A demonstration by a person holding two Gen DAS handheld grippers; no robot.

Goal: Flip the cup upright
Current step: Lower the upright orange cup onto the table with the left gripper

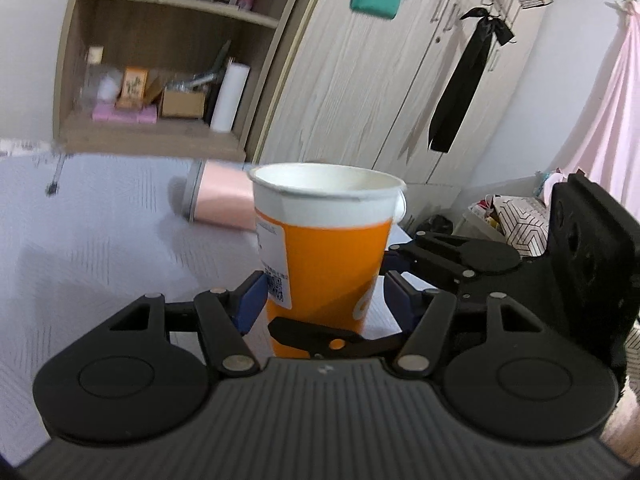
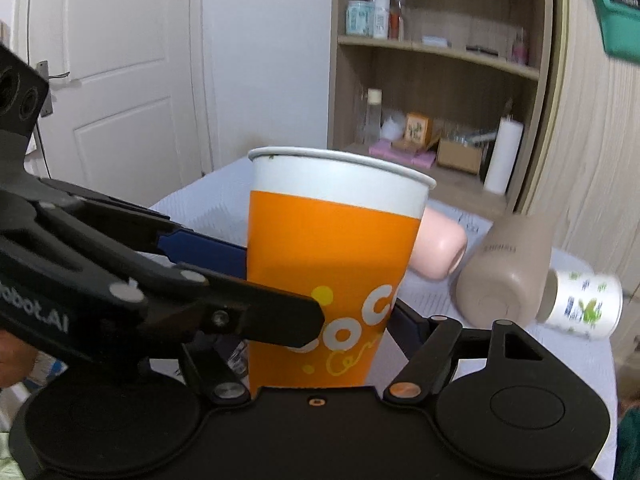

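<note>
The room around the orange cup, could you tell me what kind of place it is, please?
Probably a bedroom at home: a wooden wardrobe, an open shelf unit of household bottles and boxes, and a white panelled door.

Soft, even indoor light, faint shadows, slight motion blur, strong fisheye bending at the edges.

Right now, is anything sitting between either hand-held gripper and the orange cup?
Nothing visible does. The orange cup stands mouth up between the fingers of the left hand-held gripper, and the right hand-held gripper brackets it too. The pink cup, brown bottle and patterned cup lie behind it on the table.
</note>
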